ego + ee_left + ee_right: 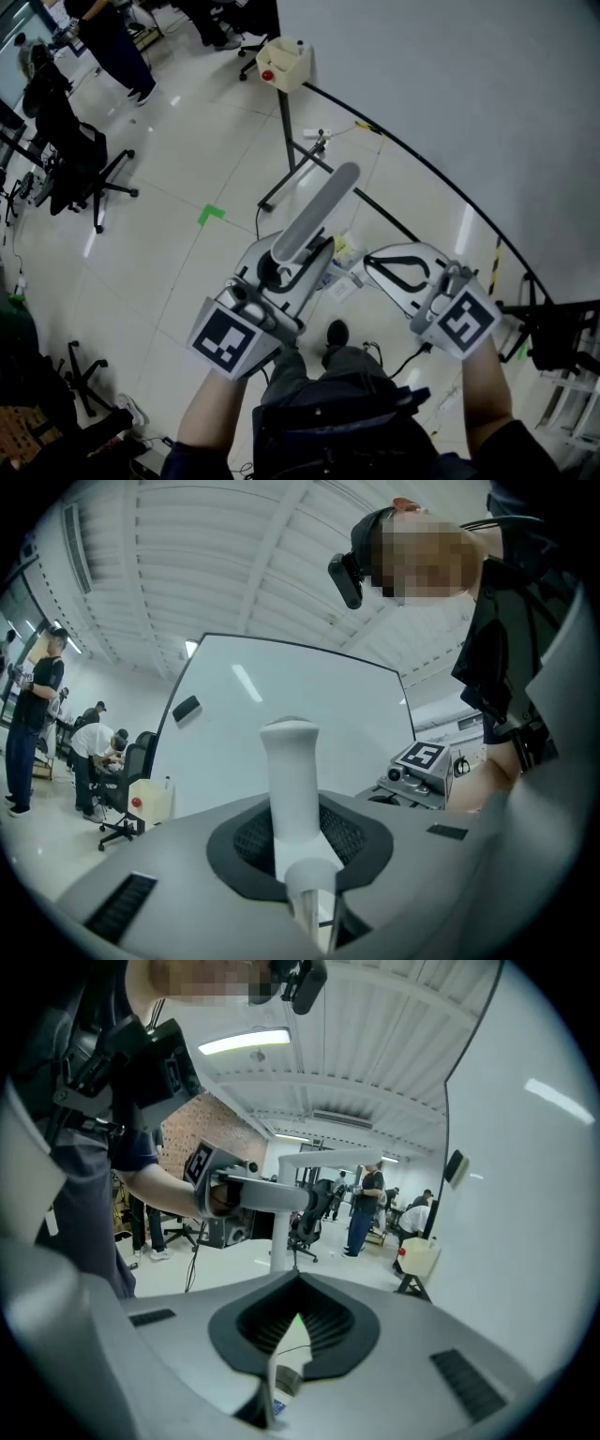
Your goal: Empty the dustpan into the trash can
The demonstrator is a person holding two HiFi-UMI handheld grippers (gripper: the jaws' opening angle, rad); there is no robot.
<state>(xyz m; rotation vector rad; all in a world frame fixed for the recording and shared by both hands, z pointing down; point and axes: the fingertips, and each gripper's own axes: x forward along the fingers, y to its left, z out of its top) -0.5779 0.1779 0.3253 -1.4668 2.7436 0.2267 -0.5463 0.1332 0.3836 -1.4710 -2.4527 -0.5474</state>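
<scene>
The left gripper [305, 258] clenches the dustpan's pale handle [319, 206], likely to carry the hidden pan steady below, while the right gripper [364, 269] sits beside it, jaws together and empty; no trash can shows.

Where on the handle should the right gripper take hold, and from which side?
Probably mid-shaft of the handle, just beyond the left gripper, coming from its right with fingers across it. The shaft is long, straight and bare there, and the right gripper sits beside it.
</scene>
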